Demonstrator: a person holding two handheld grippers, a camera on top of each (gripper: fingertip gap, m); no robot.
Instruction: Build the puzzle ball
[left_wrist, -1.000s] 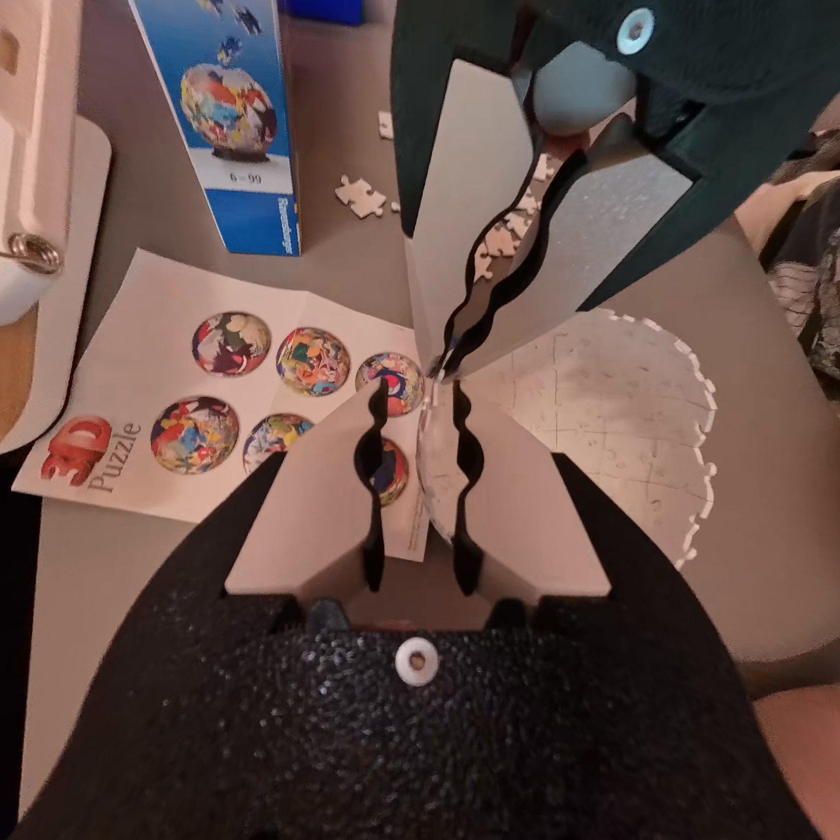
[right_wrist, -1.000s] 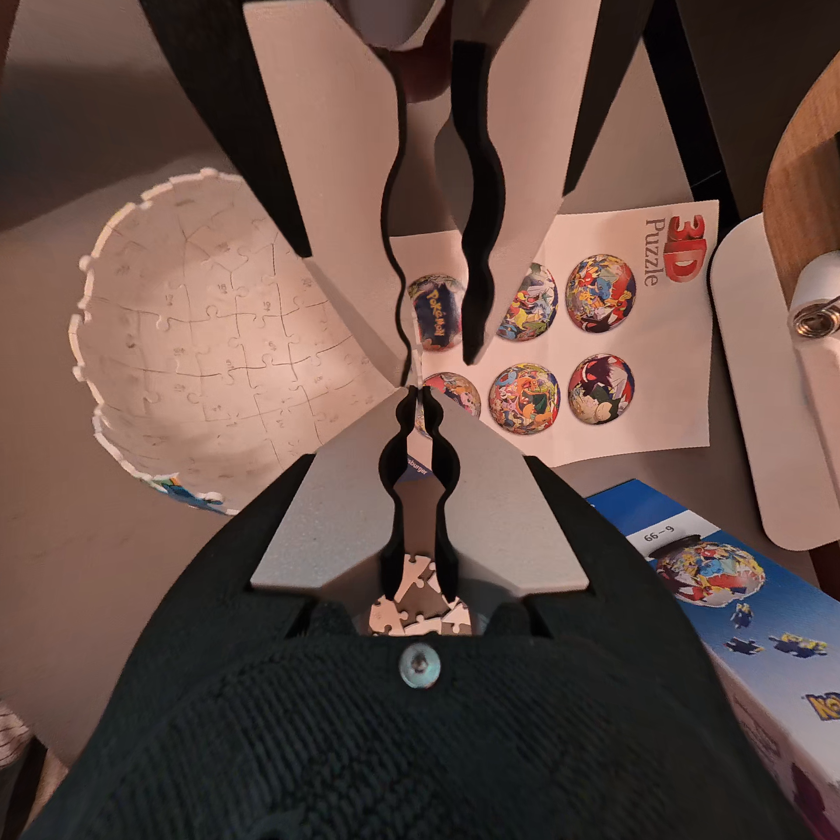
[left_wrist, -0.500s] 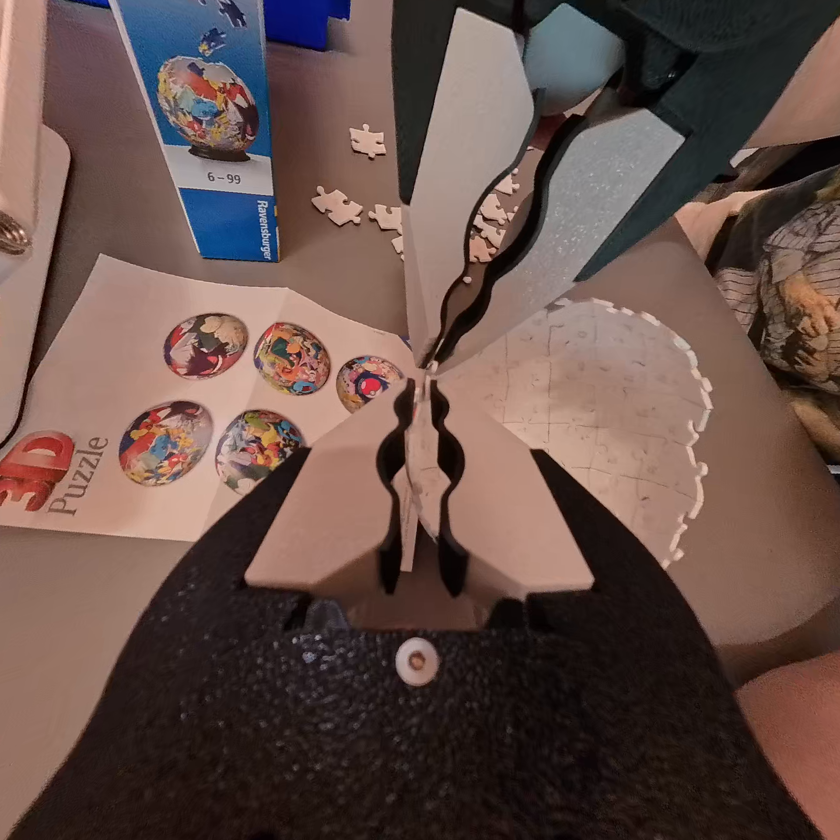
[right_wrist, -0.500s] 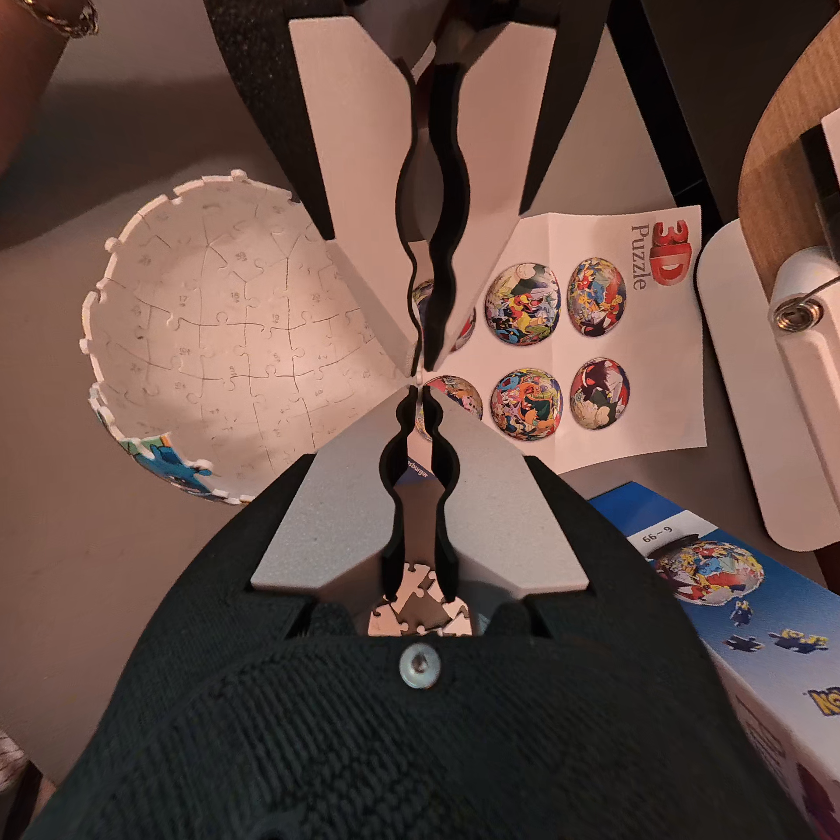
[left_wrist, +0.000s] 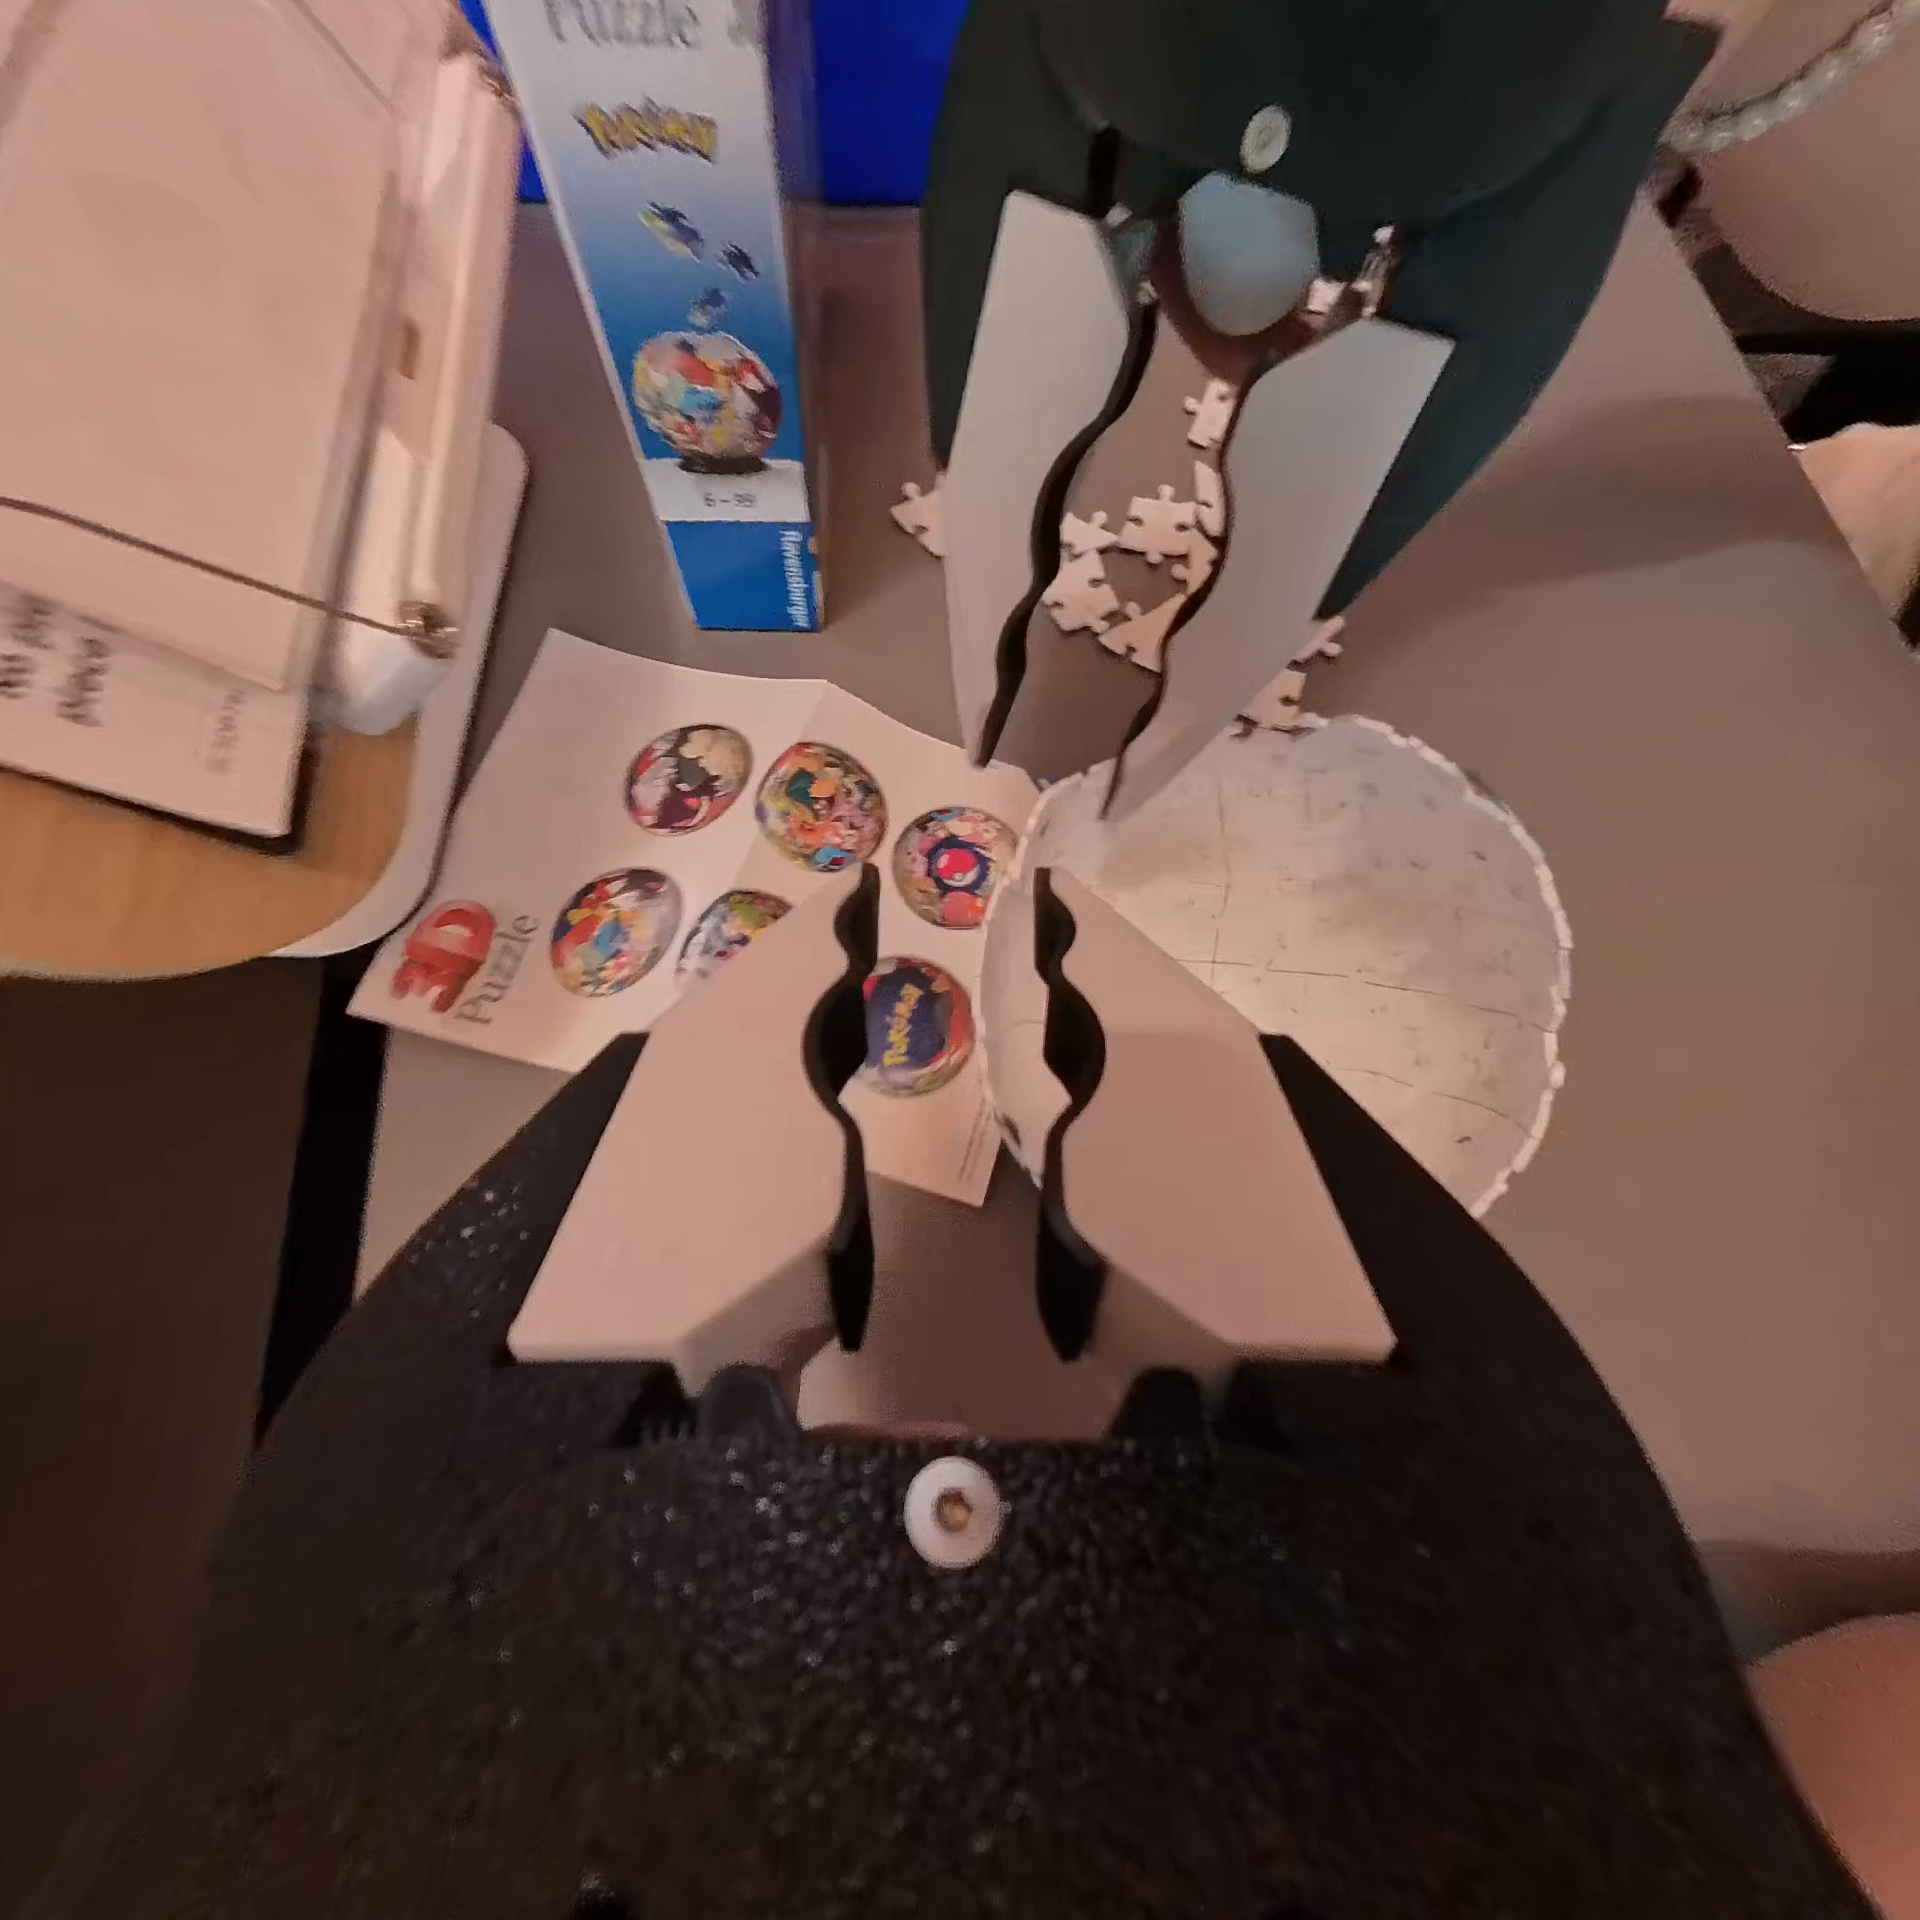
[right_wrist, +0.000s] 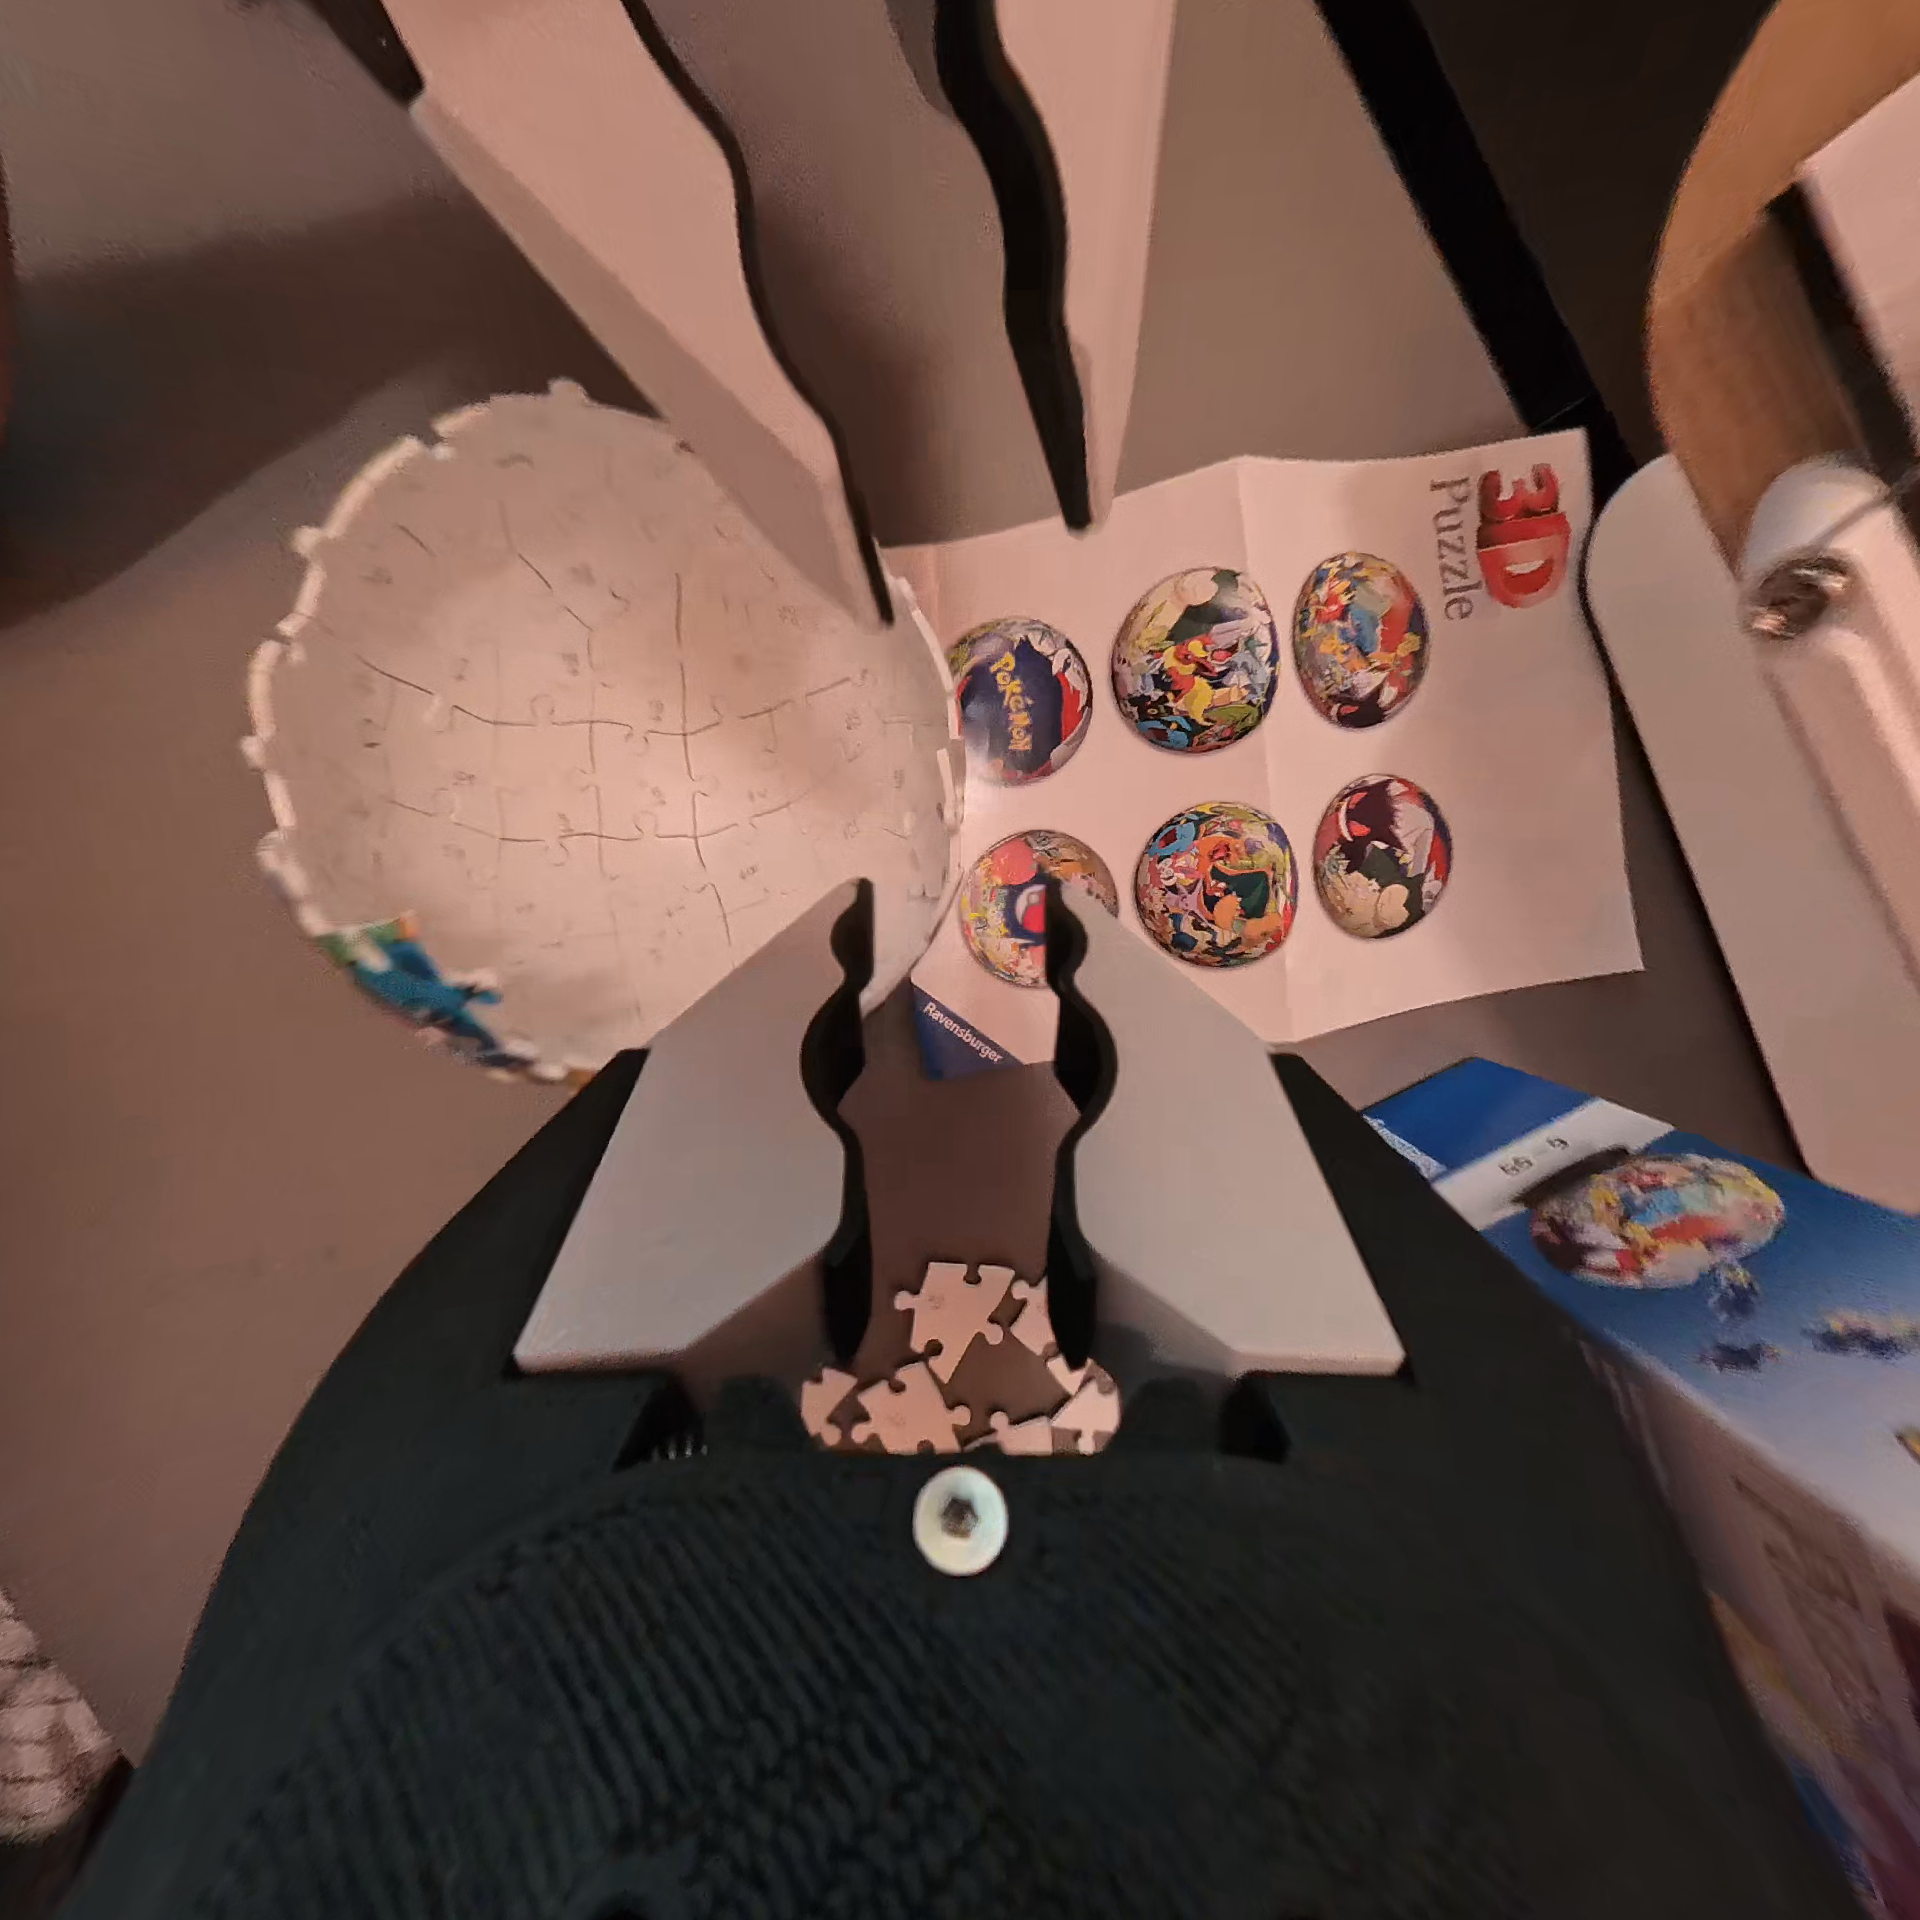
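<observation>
Gaping apart, left gripper and right gripper face each other mid-frame, empty, above the half-built puzzle ball.

half-built puzzle ball | white inside, open bowl, tilted on table | loose puzzle pieces heaped beyond it

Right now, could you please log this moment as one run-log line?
left gripper: open, empty | right gripper: open, empty | white half-built puzzle shell: on table | loose white puzzle pieces: unplaced
</observation>
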